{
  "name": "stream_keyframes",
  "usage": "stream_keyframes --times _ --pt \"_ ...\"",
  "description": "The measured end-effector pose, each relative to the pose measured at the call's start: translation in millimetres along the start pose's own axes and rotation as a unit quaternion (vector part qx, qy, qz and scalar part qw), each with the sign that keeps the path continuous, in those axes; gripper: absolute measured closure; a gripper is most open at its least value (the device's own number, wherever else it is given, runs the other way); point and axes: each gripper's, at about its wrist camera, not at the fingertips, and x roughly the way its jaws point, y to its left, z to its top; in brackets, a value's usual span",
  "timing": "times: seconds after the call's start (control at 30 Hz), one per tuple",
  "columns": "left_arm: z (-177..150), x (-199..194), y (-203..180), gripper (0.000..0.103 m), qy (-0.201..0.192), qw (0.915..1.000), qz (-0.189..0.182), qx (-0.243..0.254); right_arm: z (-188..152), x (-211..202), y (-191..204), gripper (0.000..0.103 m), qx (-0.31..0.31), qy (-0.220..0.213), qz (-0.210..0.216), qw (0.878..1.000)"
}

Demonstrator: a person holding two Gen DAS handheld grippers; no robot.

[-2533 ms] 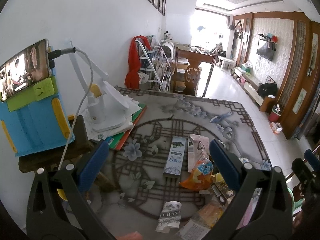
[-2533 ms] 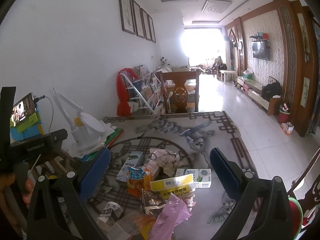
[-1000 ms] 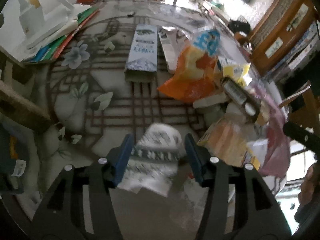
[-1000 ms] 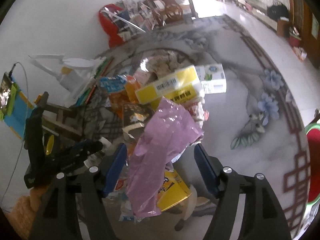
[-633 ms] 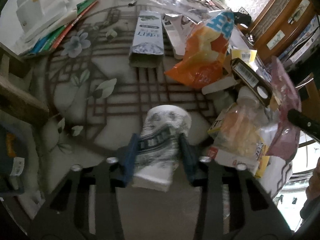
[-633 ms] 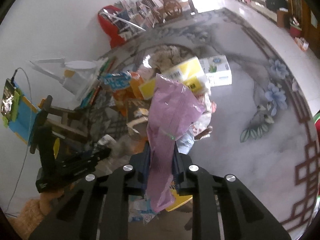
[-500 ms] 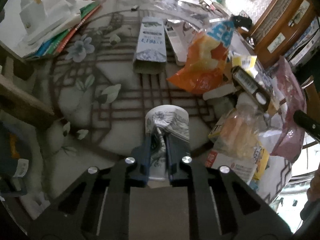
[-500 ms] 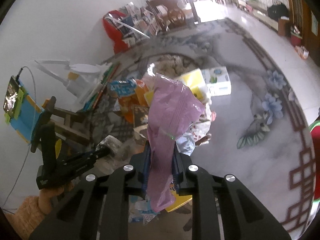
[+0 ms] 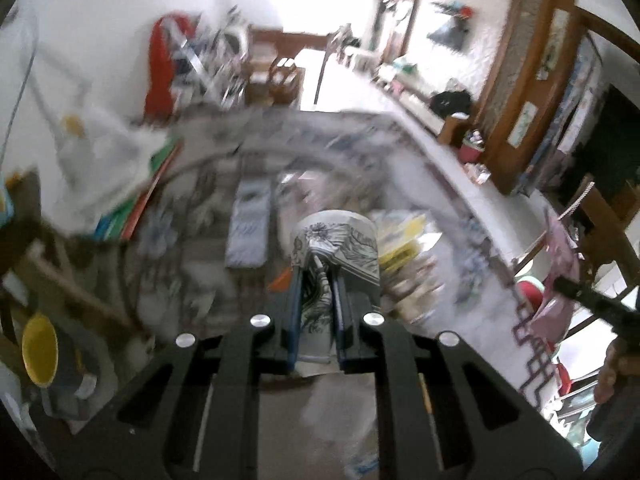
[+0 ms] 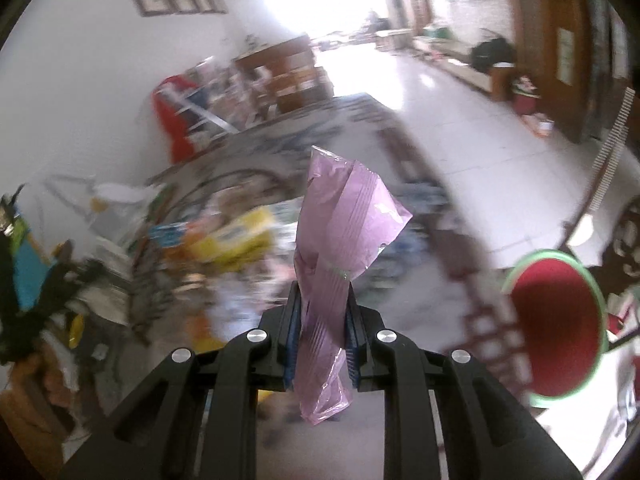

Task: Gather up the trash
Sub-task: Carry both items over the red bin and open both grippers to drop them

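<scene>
My left gripper (image 9: 316, 280) is shut on a crushed paper cup (image 9: 336, 240) with a black-and-white flower print, held up above the patterned table (image 9: 440, 168). Squeezed between the pads of my right gripper (image 10: 322, 300) is a pink plastic wrapper (image 10: 344, 224), standing upright. The other gripper and that pink wrapper (image 9: 560, 240) show at the right edge of the left wrist view. A pile of trash stays on the table: a yellow box (image 10: 236, 236), an orange bag, a blue-grey carton (image 9: 248, 228).
A red bin with a green rim (image 10: 556, 320) stands low at the right, beside the table. A desk lamp and books (image 9: 120, 168) lie at the table's left, near the wall. Wooden chairs (image 9: 608, 224) stand at the right; tiled floor (image 10: 460, 120) lies beyond.
Both grippers closed, the left on the paper cup and the right on the pink wrapper, then lifted them off the table. The right one swung rightwards, bringing the red bin into view.
</scene>
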Motion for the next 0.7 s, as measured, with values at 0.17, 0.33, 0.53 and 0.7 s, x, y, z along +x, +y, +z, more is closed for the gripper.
stream_keyframes --times 0.17,0.33,0.53,0.7 --pt "17.0 -0.5 -68.8 0.09 -0.017 0.9984 -0.049 0.023 -4.4 -14.1 -83.3 0.085 0.042 0.003 -0.056 0.998" --pt "13.6 24.1 -149.4 0.09 0.003 0.9957 -0.086 0.034 -8.4 -13.5 -161.5 0.085 0.061 0.039 -0.09 0.993" --pt "-1.9 65.5 -250.4 0.09 0.038 0.9878 -0.139 0.06 -15.1 -8.3 -222.0 0.05 0.066 0.063 -0.106 0.99" --pt "-21.4 97.6 -316.0 0.09 0.074 0.9747 -0.185 0.101 -17.4 -27.1 -253.1 0.049 0.068 0.046 -0.114 0.99"
